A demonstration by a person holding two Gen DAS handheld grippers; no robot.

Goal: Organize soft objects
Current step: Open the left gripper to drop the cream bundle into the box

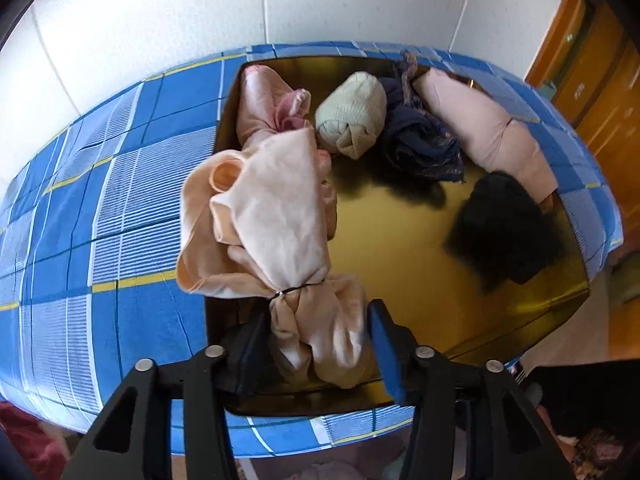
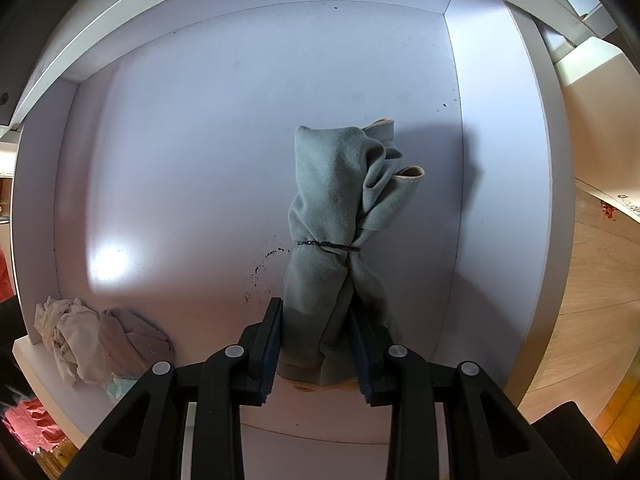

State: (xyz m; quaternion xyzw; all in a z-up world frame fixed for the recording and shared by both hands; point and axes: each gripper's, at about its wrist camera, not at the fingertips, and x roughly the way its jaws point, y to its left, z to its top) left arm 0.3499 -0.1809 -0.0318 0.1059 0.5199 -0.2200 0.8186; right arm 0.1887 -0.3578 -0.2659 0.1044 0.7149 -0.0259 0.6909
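My left gripper [image 1: 320, 340] is shut on a peach cloth bundle [image 1: 264, 224] tied with a black band, held over the left side of a gold-lined box [image 1: 400, 240]. In the box lie a pink satin bundle [image 1: 260, 104], a cream knit roll [image 1: 352, 116], a navy scarf [image 1: 420, 140], a pale pink bundle [image 1: 492, 132] and a black bundle [image 1: 504, 228]. My right gripper [image 2: 316, 344] is shut on a grey-green cloth bundle [image 2: 340, 208] tied with a black band, held inside a white shelf compartment [image 2: 200, 140].
The box sits on a blue plaid cover [image 1: 100, 200] by a white wall. Wooden drawers [image 1: 600, 92] stand at the right. In the right wrist view, beige and mauve cloths [image 2: 96, 340] lie at the shelf's lower left; wood floor [image 2: 592, 300] shows on the right.
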